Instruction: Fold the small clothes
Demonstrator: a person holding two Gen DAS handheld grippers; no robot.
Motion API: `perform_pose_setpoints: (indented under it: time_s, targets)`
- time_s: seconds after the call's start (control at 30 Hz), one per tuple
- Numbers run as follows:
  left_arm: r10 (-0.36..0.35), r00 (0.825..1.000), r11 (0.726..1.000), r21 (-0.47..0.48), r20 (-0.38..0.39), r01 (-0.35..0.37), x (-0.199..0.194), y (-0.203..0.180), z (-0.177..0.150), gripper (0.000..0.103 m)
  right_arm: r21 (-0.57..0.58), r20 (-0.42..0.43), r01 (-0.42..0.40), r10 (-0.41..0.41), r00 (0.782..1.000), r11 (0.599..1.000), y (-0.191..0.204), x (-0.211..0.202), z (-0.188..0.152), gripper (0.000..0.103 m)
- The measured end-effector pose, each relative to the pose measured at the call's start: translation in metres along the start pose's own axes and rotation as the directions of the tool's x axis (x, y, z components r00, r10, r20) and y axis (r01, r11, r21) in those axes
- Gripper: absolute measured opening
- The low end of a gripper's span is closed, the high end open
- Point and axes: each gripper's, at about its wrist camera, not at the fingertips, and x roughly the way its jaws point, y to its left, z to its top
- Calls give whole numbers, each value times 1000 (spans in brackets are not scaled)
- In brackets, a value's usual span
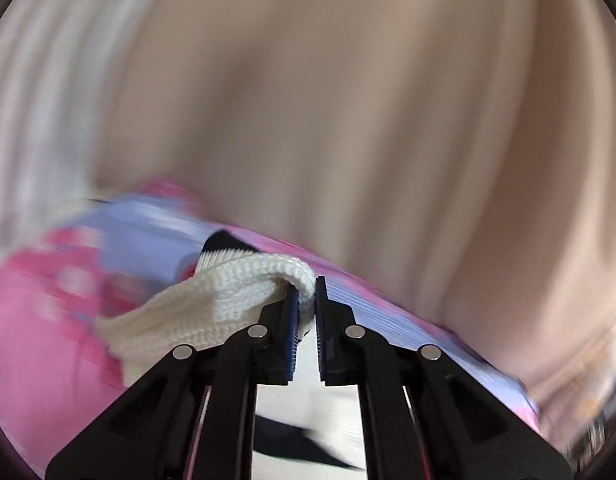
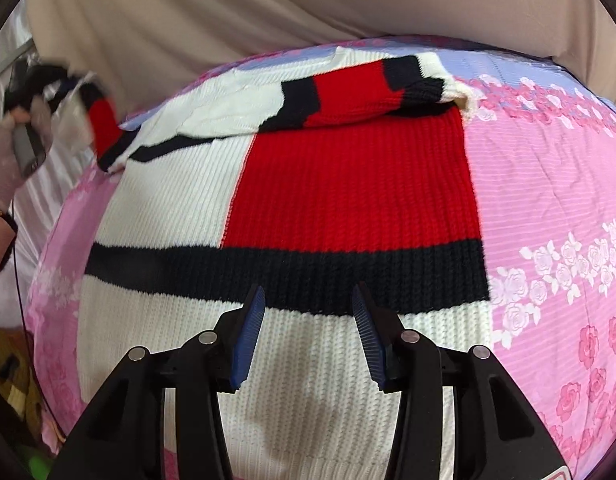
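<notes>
Knitted red, white and black sweater (image 2: 308,208) lies flat across the bed (image 2: 547,200), its sleeve end clenched in the left claw (image 1: 306,308) at the bed's left edge, its hem just under the released right claw (image 2: 308,320)

Left wrist view rode close behind its claw (image 1: 306,304), tilted down, badly blurred, right wrist view looked steeply down, near the sweater (image 2: 292,216), both shared sweater and pink bedsheet (image 2: 547,200).
</notes>
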Motion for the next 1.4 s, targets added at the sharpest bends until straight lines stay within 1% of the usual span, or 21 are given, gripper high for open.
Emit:
perform_pose_setpoints:
  time_s: [0.03, 0.1, 0.17, 0.2, 0.23, 0.3, 0.37, 0.43, 0.53, 0.67, 0.8, 0.87, 0.97, 1.0, 1.03, 1.07, 1.13, 1.17, 1.27, 1.33, 1.4]
  targets:
    - [-54, 997, 998, 36, -49, 56, 11, -32, -17, 6, 5, 6, 0, 0, 1000, 1000, -3, -2, 0, 45]
    - [-90, 986, 992, 77, -142, 101, 31, -75, -59, 8, 19, 15, 3, -3, 1000, 1000, -12, -6, 0, 47]
    - [-106, 959, 988, 77, -263, 131, 56, -101, -105, 11, 33, 17, 7, -8, 1000, 999, -21, -9, -2, 48]
    - [-111, 936, 988, 66, -333, 140, 69, -110, -134, 11, 44, 18, 12, -13, 1000, 999, -28, -11, -3, 49]
    - [-98, 923, 990, 59, -372, 129, 76, -113, -157, 11, 53, 17, 14, -15, 1000, 999, -34, -12, -4, 50]
    - [-64, 909, 995, 38, -413, 87, 80, -109, -191, 17, 63, 23, 25, -26, 999, 998, -48, -16, -1, 51]
    - [-72, 901, 997, -19, -427, 70, 65, -96, -209, 24, 60, 42, 32, -35, 999, 998, -55, -20, 5, 52]
    - [-62, 909, 998, -45, -412, 48, 48, -77, -214, 37, 52, 61, 16, -19, 998, 998, -60, -21, 18, 54]
    - [9, 928, 1000, 7, -372, -7, 20, -53, -207, 39, 21, 83, -12, 11, 996, 1000, -53, -10, 49, 55]
    - [95, 937, 995, 25, -335, -92, -7, -21, -193, 39, -130, 113, -37, 52, 992, 991, -7, 23, 106, 57]
    - [137, 937, 989, -11, -320, -148, -23, 12, -192, 41, -187, 129, -65, 90, 988, 980, 32, 68, 159, 61]
    - [152, 936, 985, -24, -318, -168, -31, 27, -190, 41, -168, 116, -69, 89, 989, 983, 43, 97, 184, 62]
    - [168, 934, 981, -39, -316, -189, -37, 43, -185, 41, -113, 76, -63, 72, 995, 992, 52, 131, 203, 62]
    - [170, 934, 980, -44, -314, -193, -39, 47, -182, 41, -96, 51, -69, 75, 996, 993, 53, 145, 208, 59]
    - [168, 935, 980, -48, -312, -192, -39, 50, -179, 41, -80, 15, -104, 105, 994, 991, 54, 156, 211, 21]
    - [164, 936, 981, -50, -312, -189, -40, 52, -177, 41, -59, -13, -143, 142, 990, 988, 54, 160, 213, 7]
    - [140, 942, 983, -67, -306, -168, -37, 53, -170, 41, 31, 68, -213, 211, 975, 977, 41, 142, 219, 7]
    - [116, 947, 985, -85, -301, -147, -38, 54, -166, 41, 67, 112, -228, 220, 969, 971, 33, 132, 221, 7]
    - [-1, 957, 978, -202, -290, -60, -28, 57, -152, 45, 240, 229, -229, 174, 958, 943, -15, 103, 214, 7]
    - [-117, 954, 937, -349, -276, 14, -11, 63, -144, 55, 331, 197, -175, 113, 974, 927, -44, 111, 200, 7]
    - [-172, 947, 886, -464, -271, 28, 13, 69, -139, 55, 361, 136, -147, 104, 985, 921, -57, 124, 188, 8]
